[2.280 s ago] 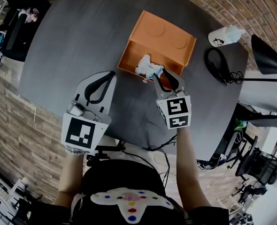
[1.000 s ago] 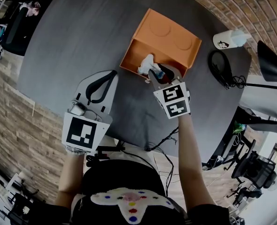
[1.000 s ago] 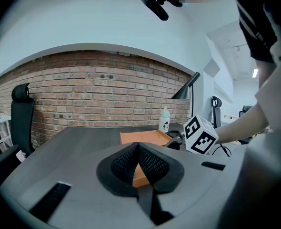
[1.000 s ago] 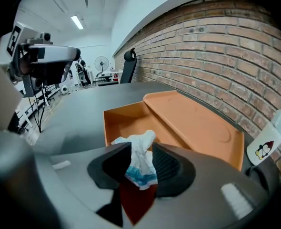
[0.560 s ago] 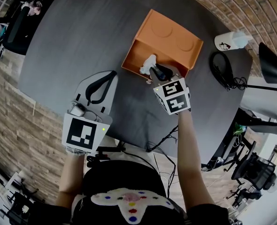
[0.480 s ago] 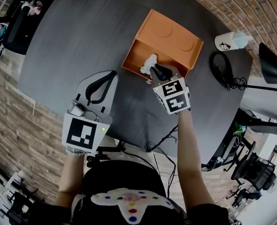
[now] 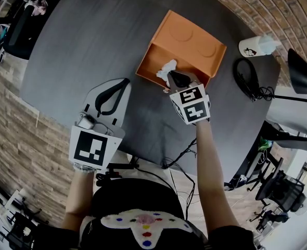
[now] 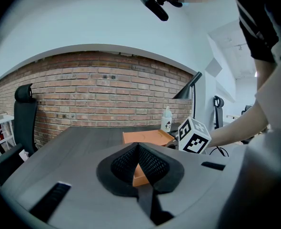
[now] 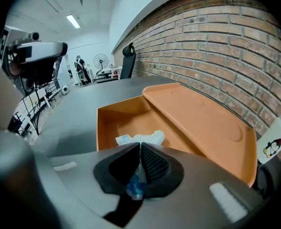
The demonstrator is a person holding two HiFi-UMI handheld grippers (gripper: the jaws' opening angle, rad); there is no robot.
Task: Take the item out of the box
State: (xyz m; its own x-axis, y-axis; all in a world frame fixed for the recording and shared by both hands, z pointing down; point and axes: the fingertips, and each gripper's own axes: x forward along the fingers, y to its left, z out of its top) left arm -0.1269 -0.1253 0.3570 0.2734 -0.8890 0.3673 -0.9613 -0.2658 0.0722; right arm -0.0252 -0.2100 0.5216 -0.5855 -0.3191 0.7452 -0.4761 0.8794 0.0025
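An orange box (image 7: pixel 152 56) stands open on the dark round table (image 7: pixel 91 40), its lid (image 7: pixel 192 38) folded back flat. Inside lies a crumpled white and blue packet (image 7: pixel 166 66). My right gripper (image 7: pixel 175 78) reaches into the box's near side; its jaws have just been closing and now pinch the packet. In the right gripper view the white end of the packet (image 9: pixel 143 138) pokes out past the right gripper (image 9: pixel 140 149), and a blue part sits between the pads. My left gripper (image 7: pixel 123 82) hovers shut and empty over the table's near left. The left gripper (image 8: pixel 139 147) points toward the box (image 8: pixel 145 137).
A white bottle (image 7: pixel 257 45) stands at the table's far right, with a coiled black cable (image 7: pixel 245 73) and a black lamp (image 7: pixel 299 61) beside it. An office chair (image 7: pixel 18 30) stands beyond the table's left edge. A brick wall runs behind the table.
The right gripper has pushed forward into the box and its jaws have closed from wide open onto the packet. The left gripper has stayed where it was.
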